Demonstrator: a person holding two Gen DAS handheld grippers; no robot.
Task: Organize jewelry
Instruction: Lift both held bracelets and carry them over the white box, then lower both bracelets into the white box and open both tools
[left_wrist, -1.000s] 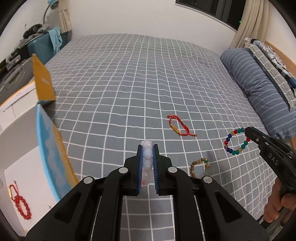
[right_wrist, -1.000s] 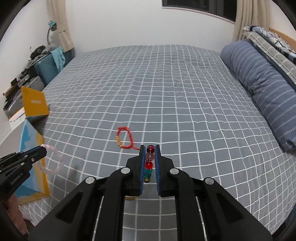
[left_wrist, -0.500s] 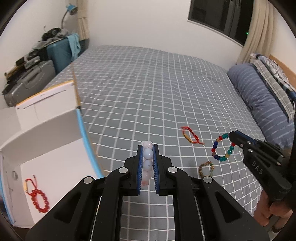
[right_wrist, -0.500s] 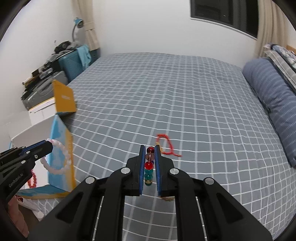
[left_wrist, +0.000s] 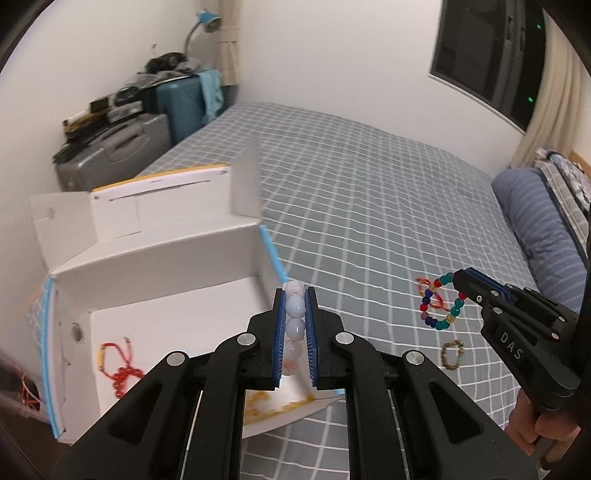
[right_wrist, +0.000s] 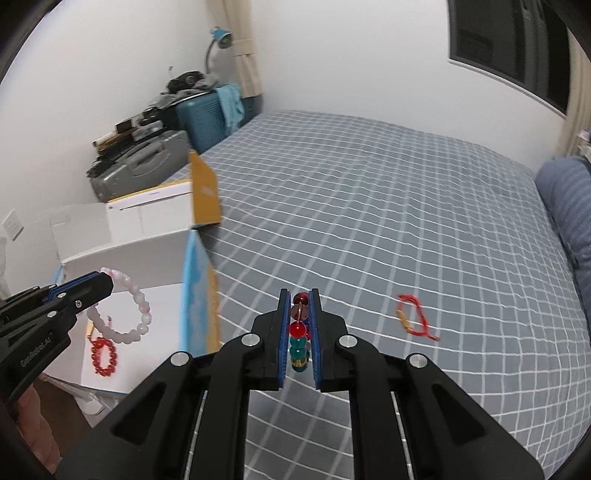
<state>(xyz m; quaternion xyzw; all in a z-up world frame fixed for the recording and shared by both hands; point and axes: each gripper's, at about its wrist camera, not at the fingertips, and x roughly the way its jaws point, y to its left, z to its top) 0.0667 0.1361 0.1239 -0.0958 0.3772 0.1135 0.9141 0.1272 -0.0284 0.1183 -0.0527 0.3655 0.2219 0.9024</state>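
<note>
We carry over the white box (left_wrist: 155, 266) first — the left gripper (left_wrist: 294, 325), clamped on the pale pink bead bracelet (right_wrist: 122, 306), should release low inside; the right gripper (right_wrist: 299, 332) grips the multicolored bead bracelet (left_wrist: 441, 306) above the bed.

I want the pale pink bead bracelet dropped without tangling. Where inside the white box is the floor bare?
The white cardboard box floor is bare toward its back wall and its blue-edged right wall. The near-left corner is crowded by a red bead bracelet; yellow beads lie along the near edge. The left gripper holds the pale pink bead bracelet over the middle.
</note>
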